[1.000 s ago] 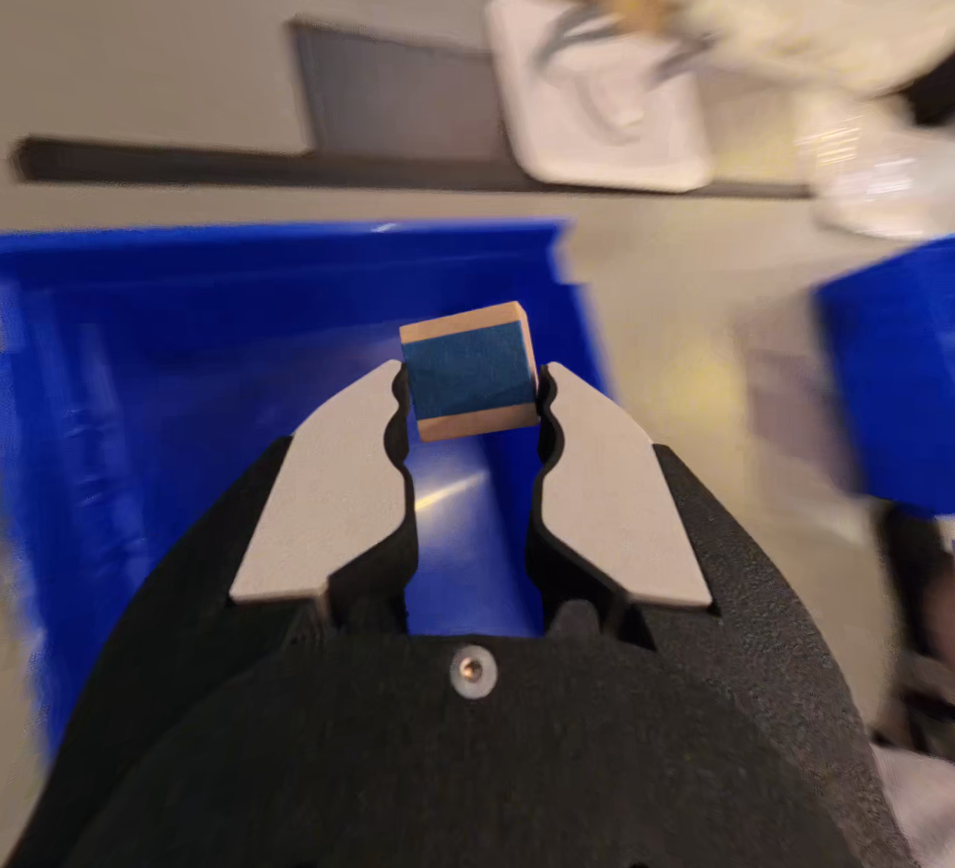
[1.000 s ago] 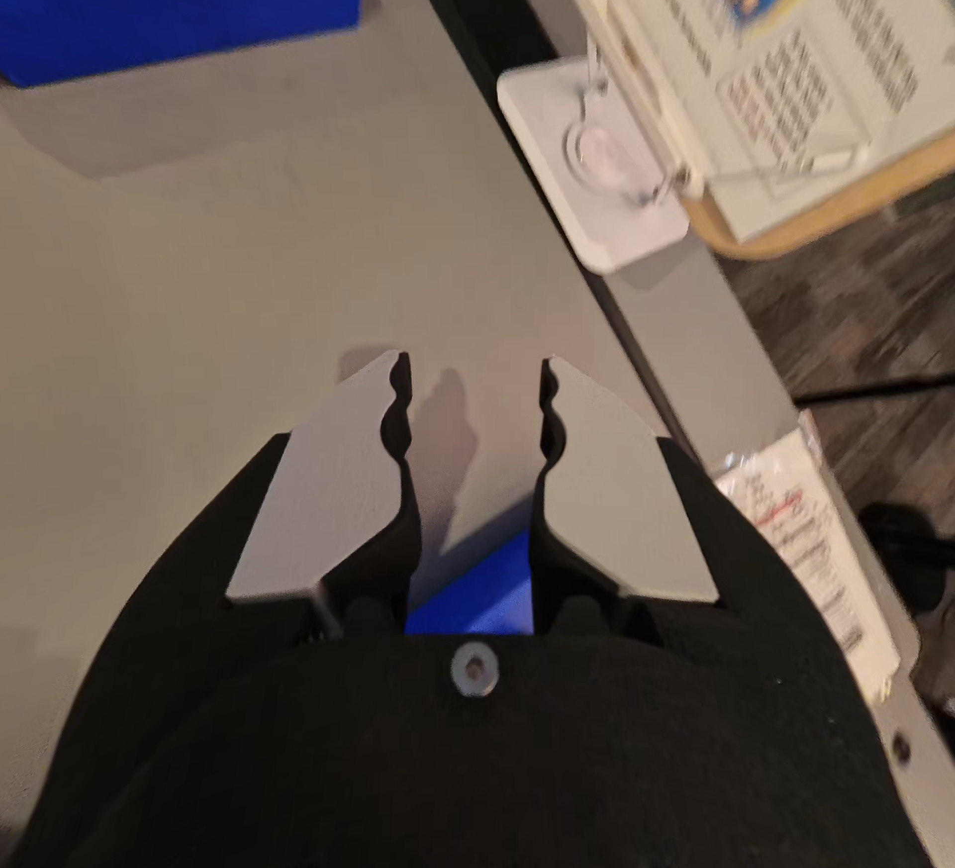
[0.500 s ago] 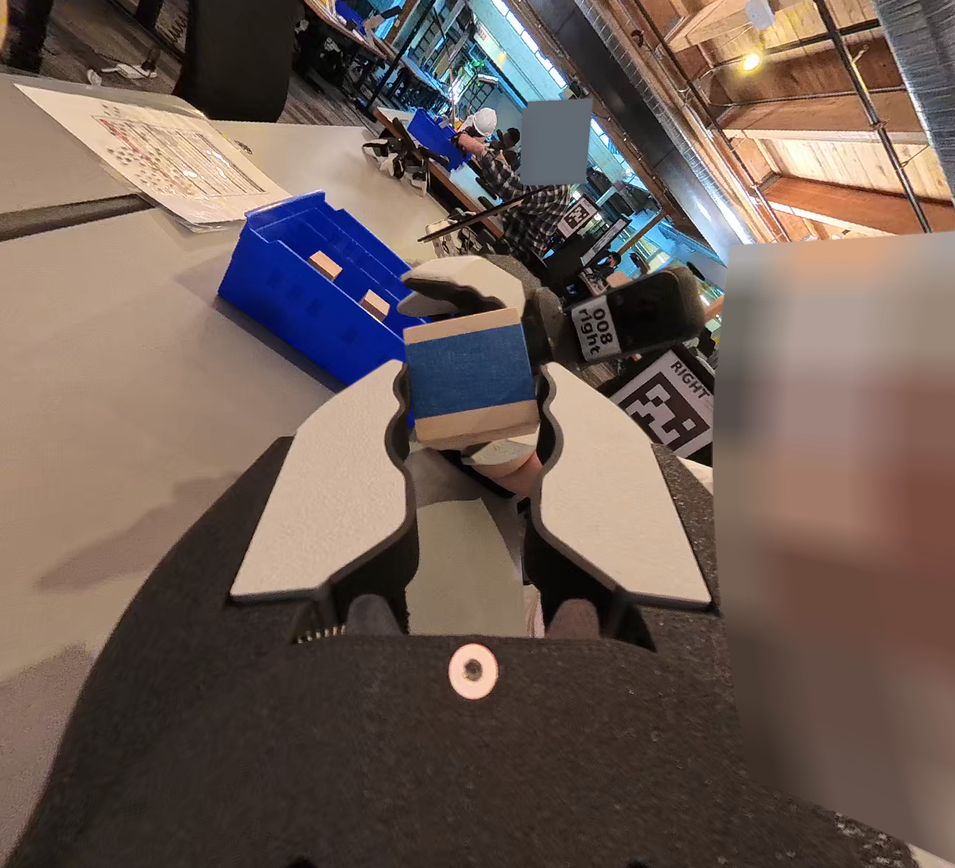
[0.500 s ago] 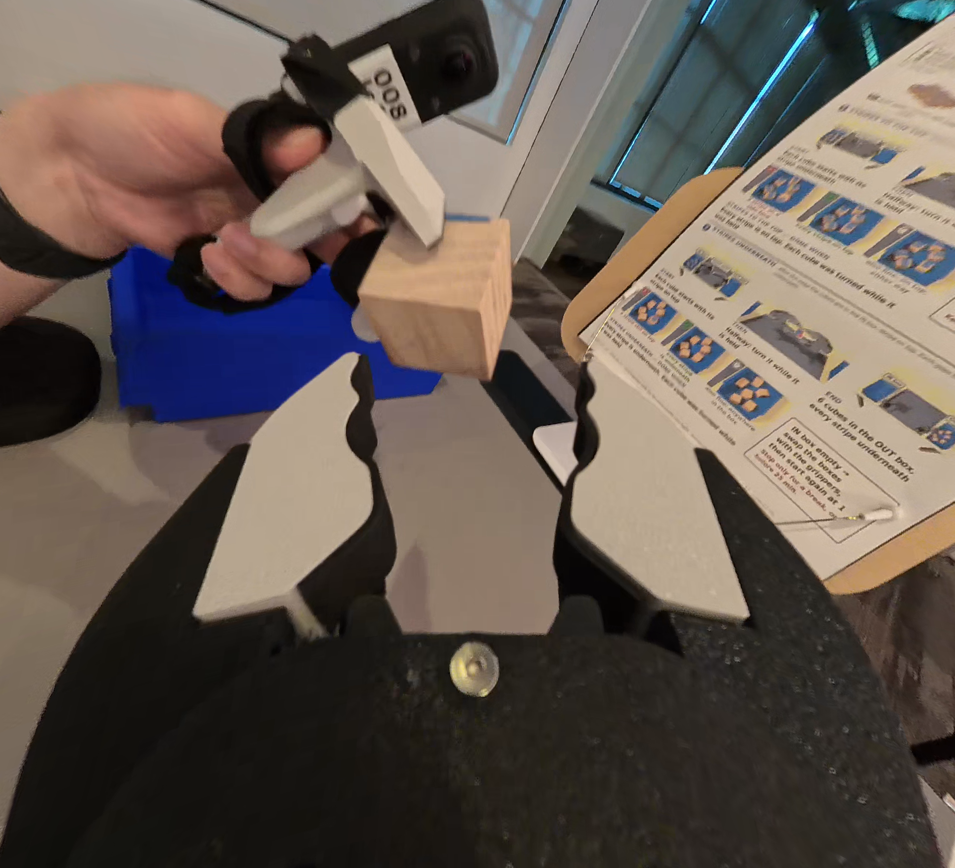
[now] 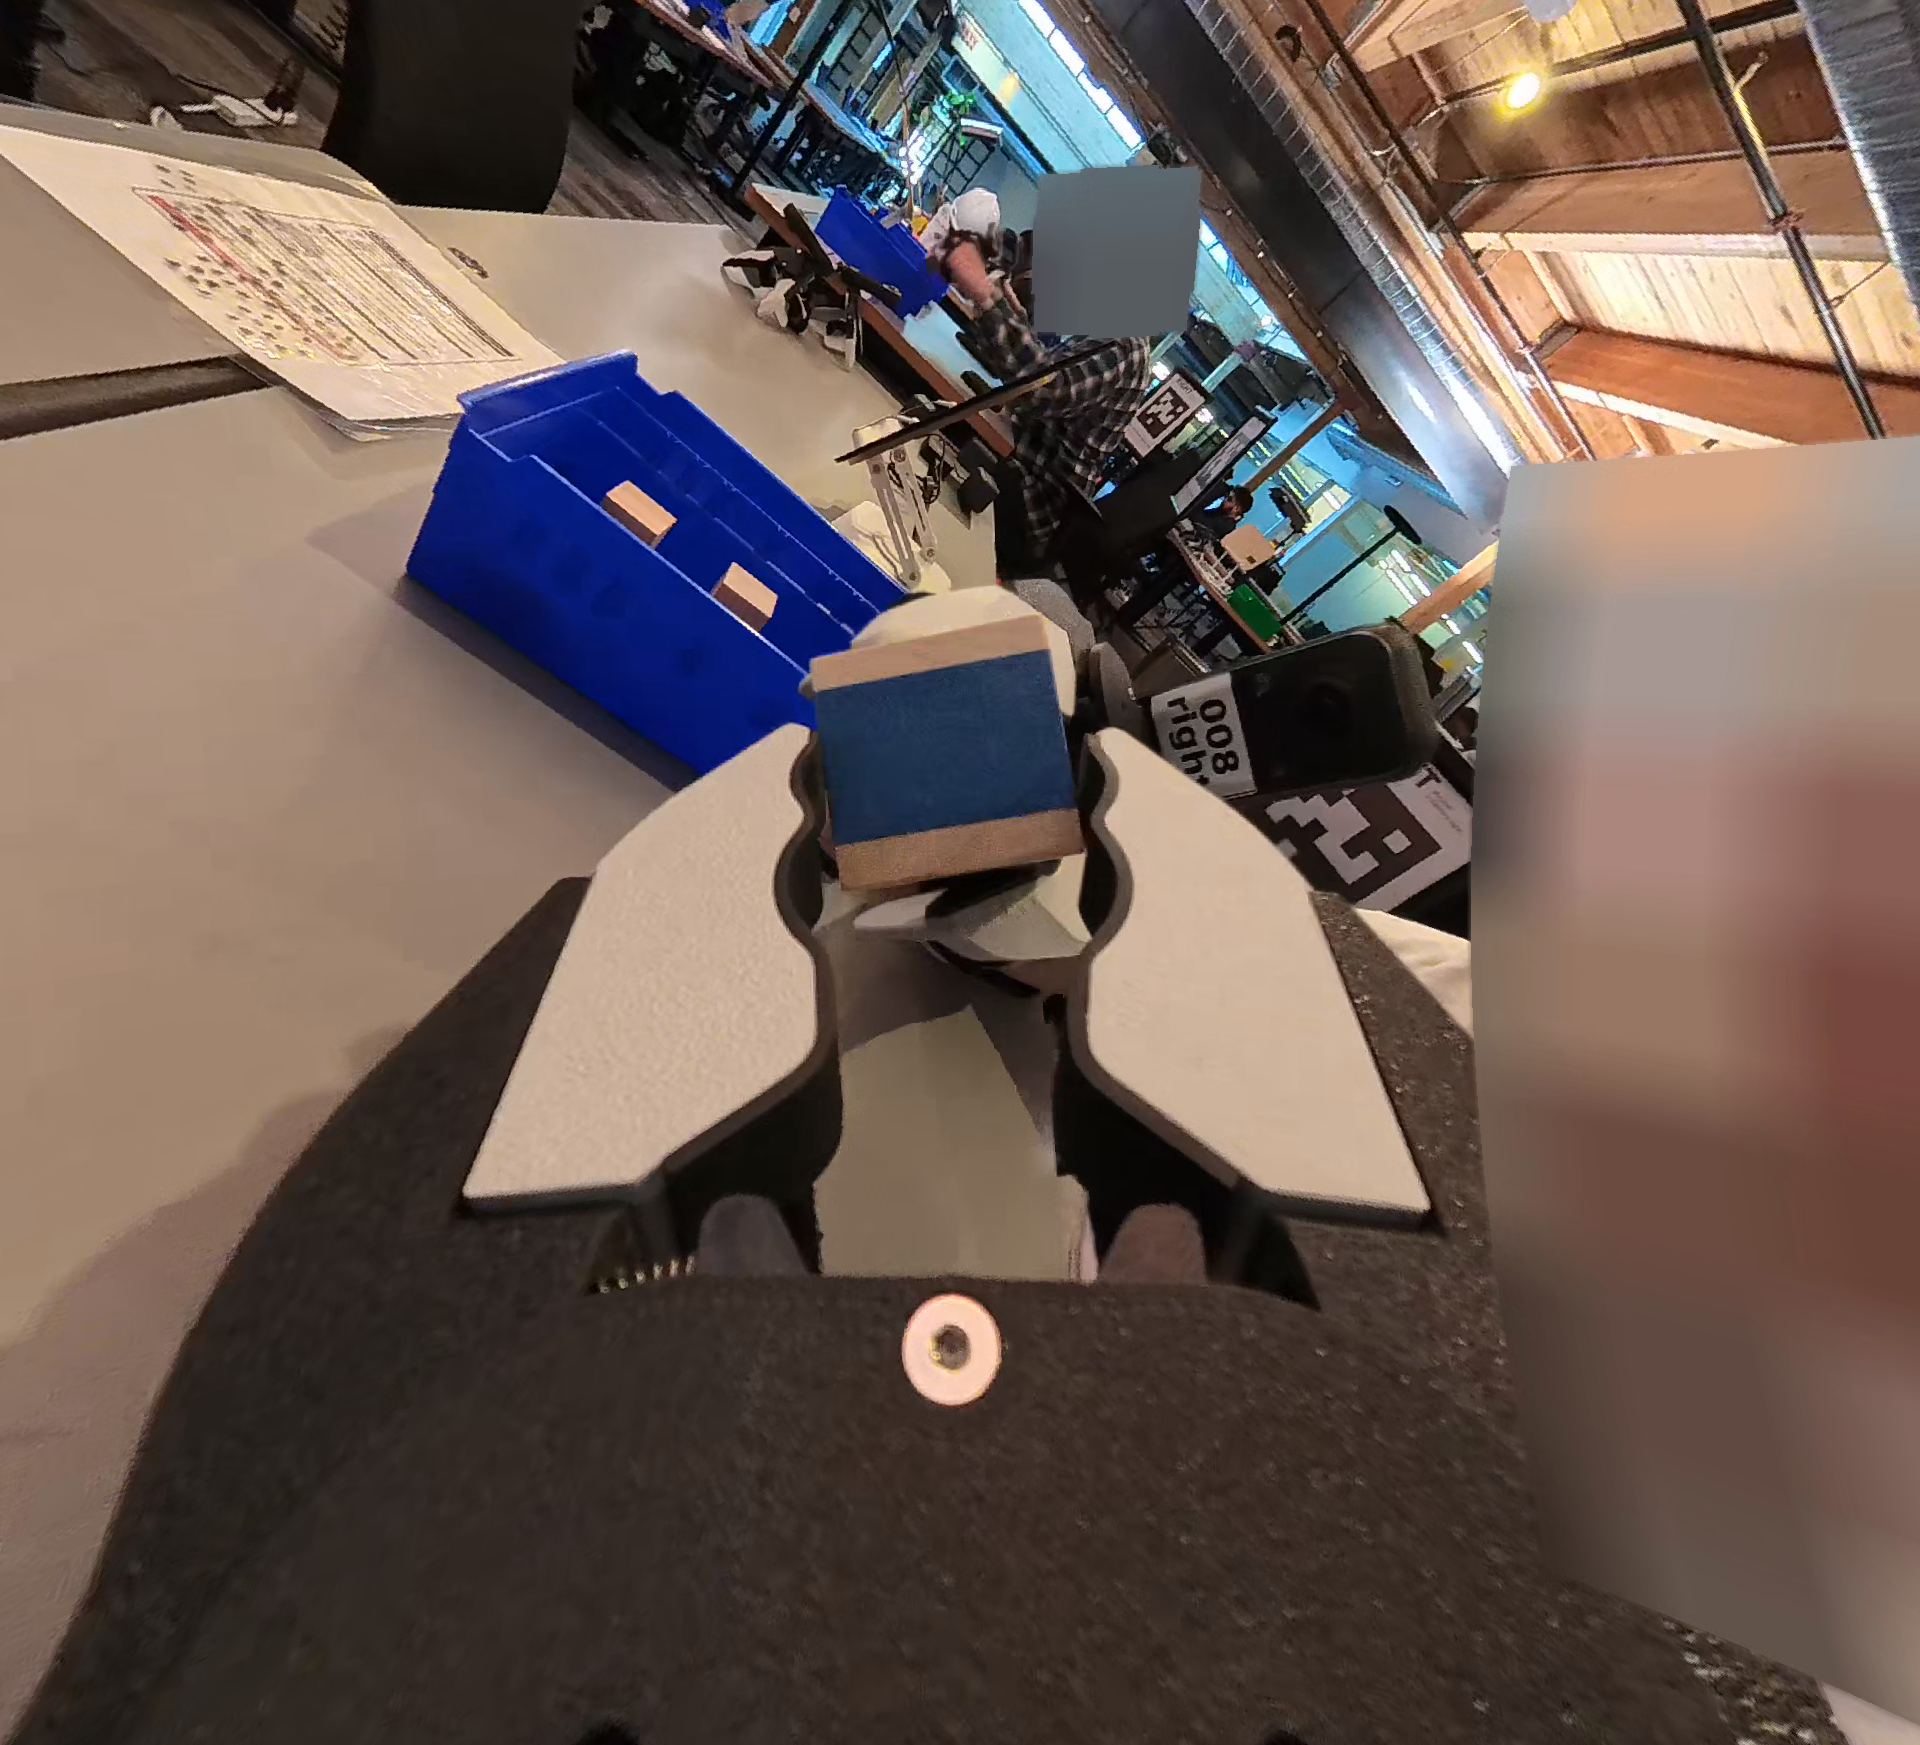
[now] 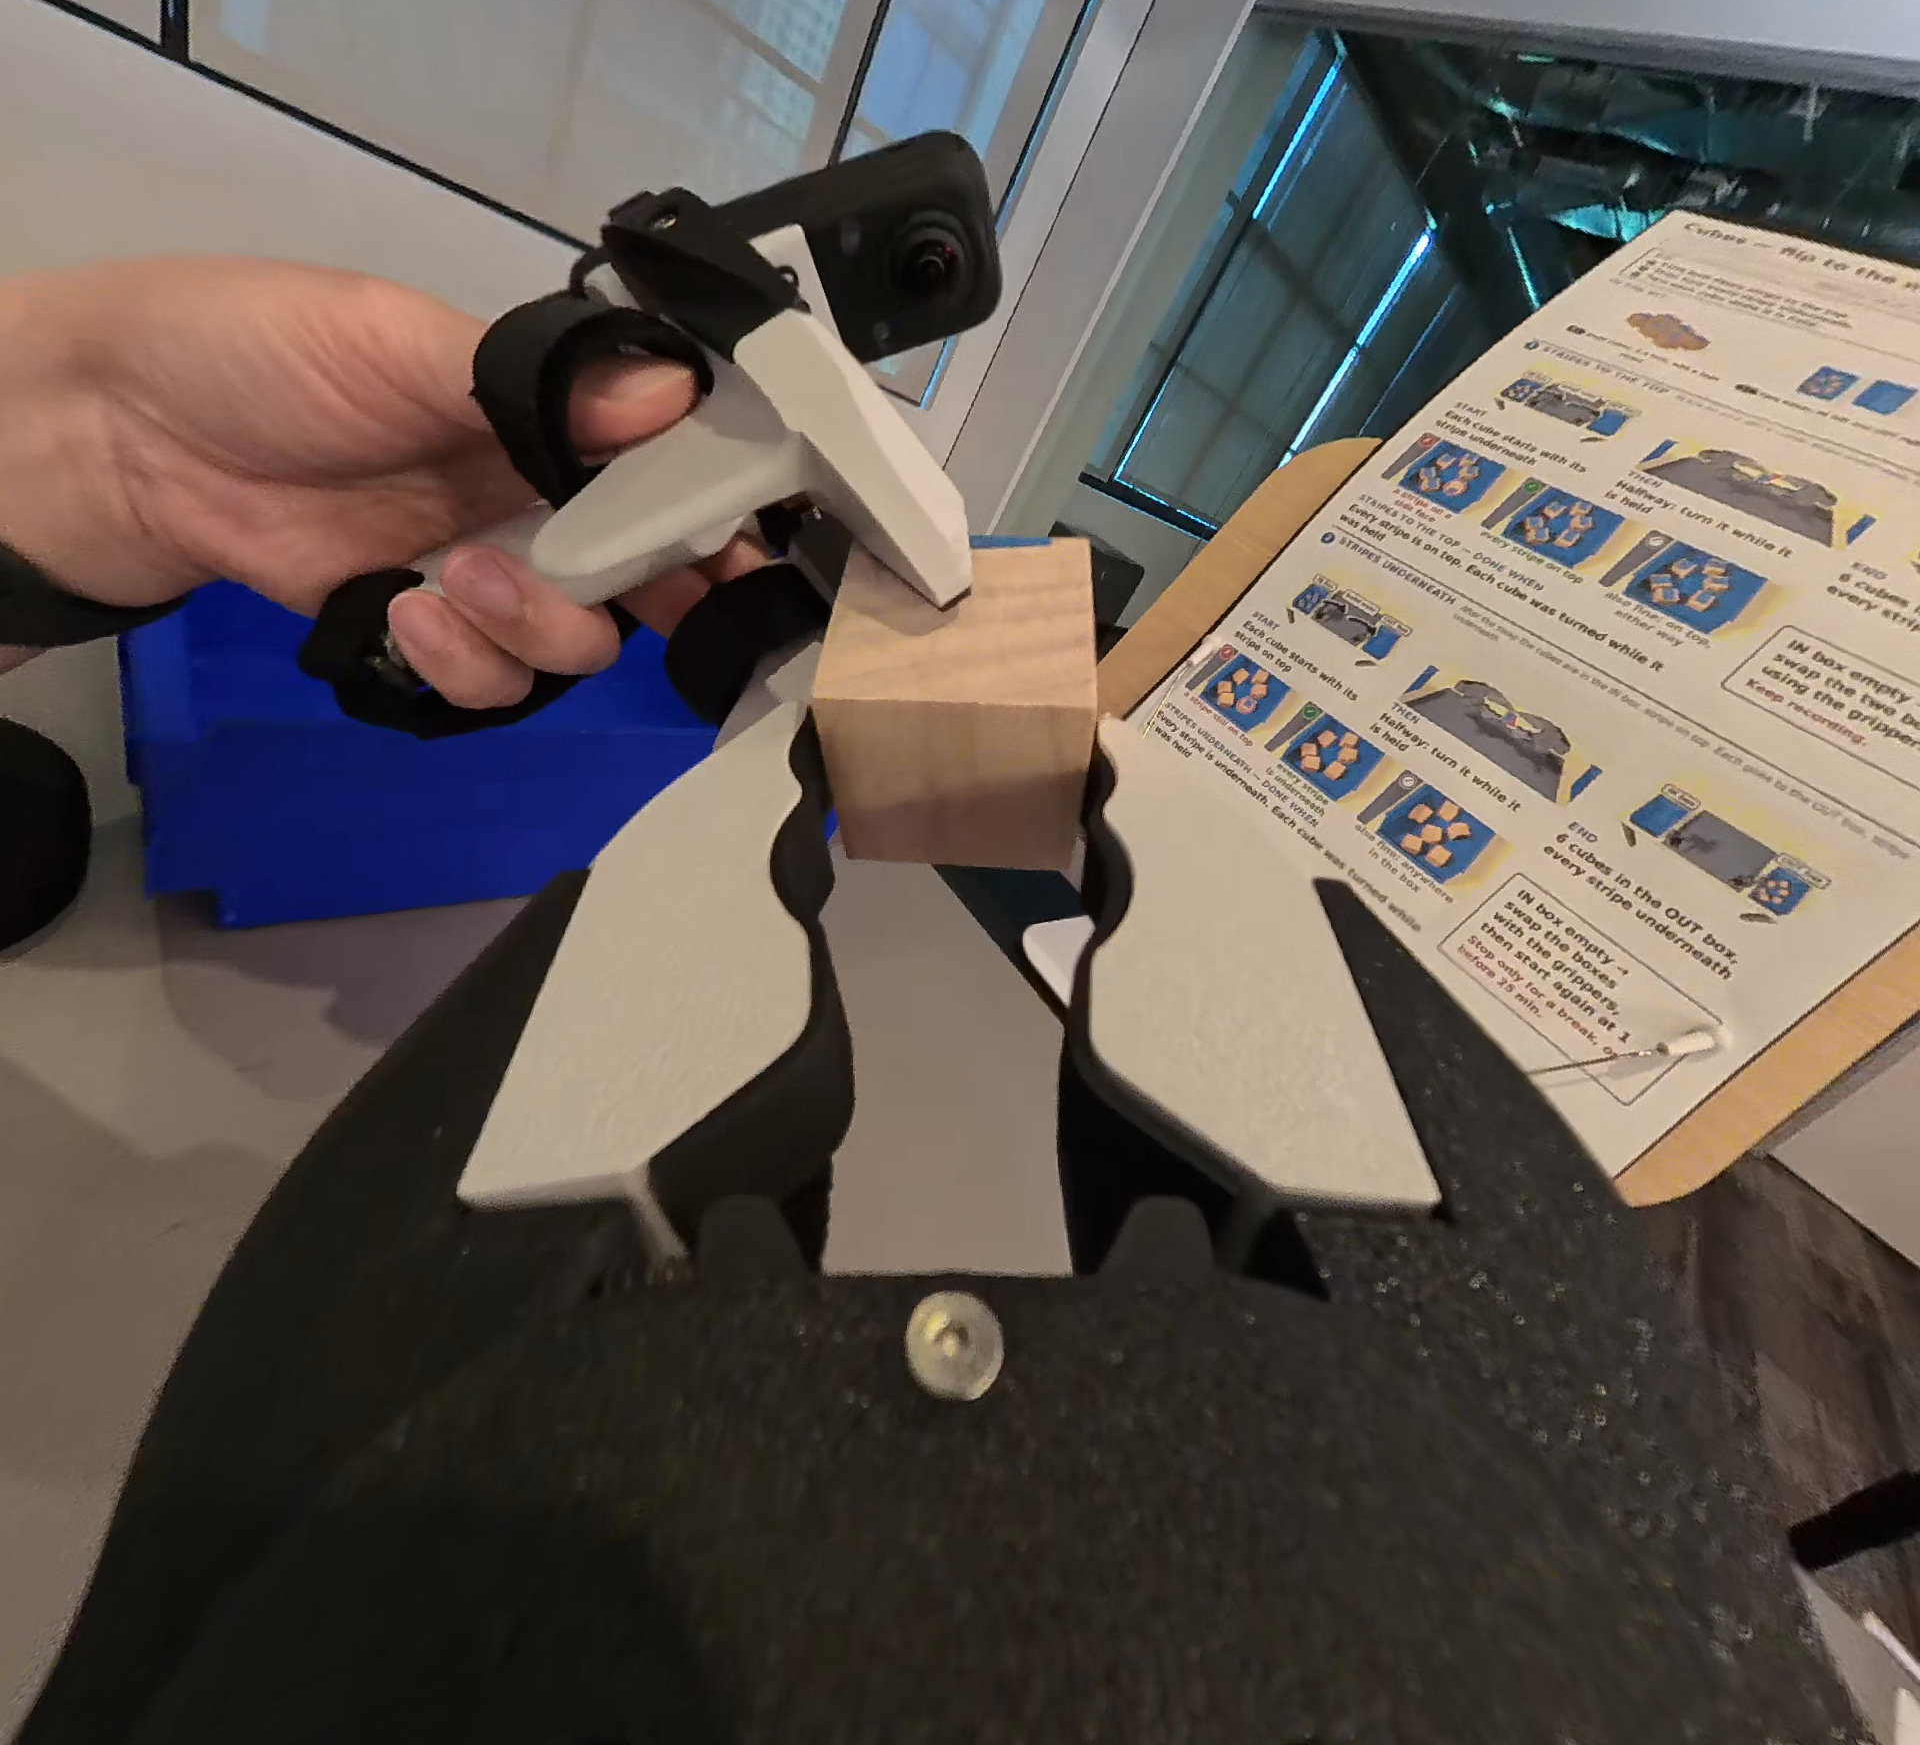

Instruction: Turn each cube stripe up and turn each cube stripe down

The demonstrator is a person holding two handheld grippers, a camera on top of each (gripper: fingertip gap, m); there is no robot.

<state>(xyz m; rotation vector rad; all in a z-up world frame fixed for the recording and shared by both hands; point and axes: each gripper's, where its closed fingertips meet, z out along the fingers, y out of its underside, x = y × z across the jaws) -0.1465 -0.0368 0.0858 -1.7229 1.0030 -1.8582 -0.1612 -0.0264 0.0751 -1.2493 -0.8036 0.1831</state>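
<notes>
A wooden cube [image 5: 945, 765] with a wide blue stripe is held in the air between both grippers. My left gripper [image 5: 945, 760] is shut on it, with the stripe facing its camera. In the right wrist view the cube [image 6: 956, 719] shows plain wood. My right gripper [image 6: 951, 760] is shut on its left and right sides. One of the left gripper's fingers [image 6: 862, 469] presses on the cube's top face. In the left wrist view the right gripper's fingers [image 5: 966, 615] show above and below the cube.
A blue bin [image 5: 582, 583] on the grey table [image 5: 208, 760] holds two plain-side-up cubes [image 5: 639, 513], [image 5: 745, 596]. Another blue bin [image 6: 364, 812] stands behind the left hand. An instruction sheet on a board [image 6: 1558, 708] stands at the right. A paper sheet [image 5: 312, 282] lies beyond the bin.
My left gripper lifted the cube away from over the blue bin and turned toward the right gripper. The right gripper rose, came up to the cube, and its jaws closed onto it.
</notes>
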